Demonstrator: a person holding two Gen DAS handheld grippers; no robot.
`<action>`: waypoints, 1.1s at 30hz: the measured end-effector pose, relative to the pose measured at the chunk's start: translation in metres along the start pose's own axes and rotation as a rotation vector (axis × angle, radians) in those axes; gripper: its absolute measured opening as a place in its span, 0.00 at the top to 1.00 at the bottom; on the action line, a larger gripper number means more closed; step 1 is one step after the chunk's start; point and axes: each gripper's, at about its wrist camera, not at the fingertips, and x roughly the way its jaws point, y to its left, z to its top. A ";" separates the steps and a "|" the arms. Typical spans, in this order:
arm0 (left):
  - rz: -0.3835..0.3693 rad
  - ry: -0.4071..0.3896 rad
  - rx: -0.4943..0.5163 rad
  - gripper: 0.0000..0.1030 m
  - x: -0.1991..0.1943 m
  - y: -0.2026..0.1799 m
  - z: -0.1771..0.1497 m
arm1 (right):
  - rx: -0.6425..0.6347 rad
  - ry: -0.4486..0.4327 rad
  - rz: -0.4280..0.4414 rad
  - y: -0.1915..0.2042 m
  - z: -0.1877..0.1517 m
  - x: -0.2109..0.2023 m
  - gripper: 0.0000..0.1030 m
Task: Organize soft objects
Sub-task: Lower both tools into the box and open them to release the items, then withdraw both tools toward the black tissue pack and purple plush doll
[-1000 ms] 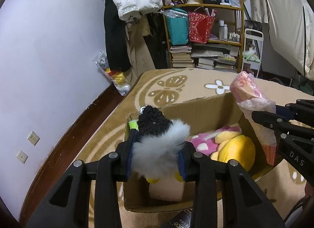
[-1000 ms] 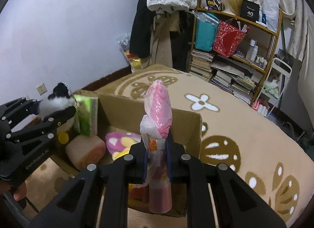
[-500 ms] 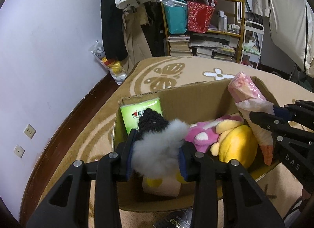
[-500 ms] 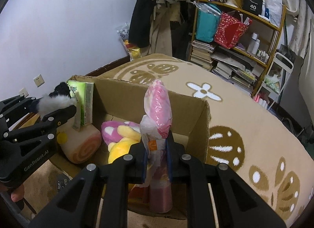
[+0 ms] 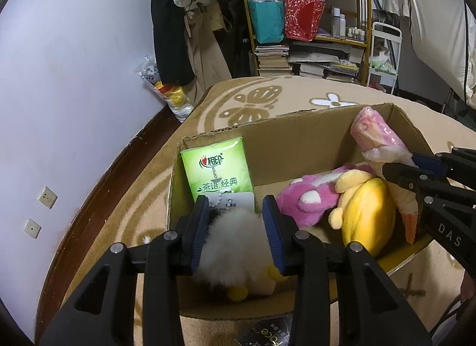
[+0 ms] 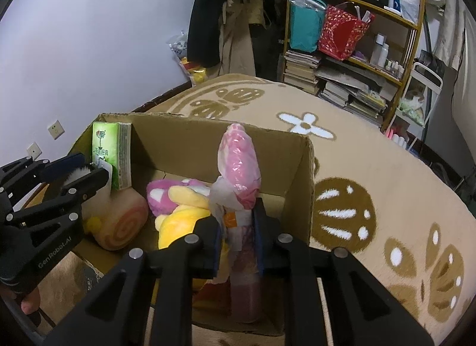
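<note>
Change since earlier frame: both grippers now lower over the cardboard box (image 5: 300, 134); right jaws have just been easing apart with the bag between them; fluffy toy's dark knit end no longer visible.
Left gripper (image 5: 235, 227): blue pads clamped on white fluffy toy (image 5: 235, 244), at the box's near-left corner; yellow feet hang below.
Right gripper (image 6: 238, 227): pads bracket a pink plastic-wrapped bundle (image 6: 238, 161); wrap looks loose between them, contact not certain; bundle upright against the box's right wall.
Box contents: green tissue pack (image 5: 215, 167) upright in the far-left corner; pink plush (image 5: 306, 197) and yellow plush (image 5: 366, 215) mid-floor, touching.
Writing: tissue pack reads "茶语·经典"; left gripper body "GenRobot.AI"; right gripper body "DAS"; black box on shelf (image 6: 351, 33) "40".
Right view only: swirl-roll cushion (image 6: 122, 224) beside the tissue pack; fingertip (image 6: 29, 304) under left gripper.
Left view only: white tag (image 5: 230, 200) on ball chain above the toy.
Carpet (image 6: 372, 167): tan, flower motifs, under the box.
</note>
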 end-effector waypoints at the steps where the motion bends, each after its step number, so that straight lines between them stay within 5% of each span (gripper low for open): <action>1: -0.003 0.001 0.002 0.64 -0.001 0.000 0.000 | 0.001 0.006 0.003 0.000 0.000 0.000 0.79; 5: 0.012 -0.021 0.000 0.52 -0.007 0.002 0.001 | 0.009 0.011 0.009 0.000 -0.001 -0.002 0.77; 9: 0.016 -0.036 -0.013 0.45 -0.012 0.007 0.003 | 0.024 -0.018 0.031 0.000 0.000 -0.011 0.55; 13: 0.023 -0.050 -0.024 0.35 -0.018 0.012 0.003 | 0.024 -0.048 0.030 0.003 0.001 -0.022 0.47; 19: 0.087 -0.096 -0.020 0.08 -0.037 0.014 0.003 | 0.046 -0.070 0.040 0.004 0.000 -0.037 0.29; 21: 0.085 -0.117 -0.023 0.02 -0.045 0.015 0.003 | 0.052 -0.085 0.042 0.006 0.000 -0.043 0.15; 27: 0.083 -0.134 -0.044 0.00 -0.062 0.022 0.000 | 0.074 -0.102 0.048 0.006 0.000 -0.059 0.00; 33: 0.097 -0.124 -0.062 0.00 -0.076 0.030 -0.006 | 0.086 -0.102 0.025 0.004 -0.002 -0.075 0.00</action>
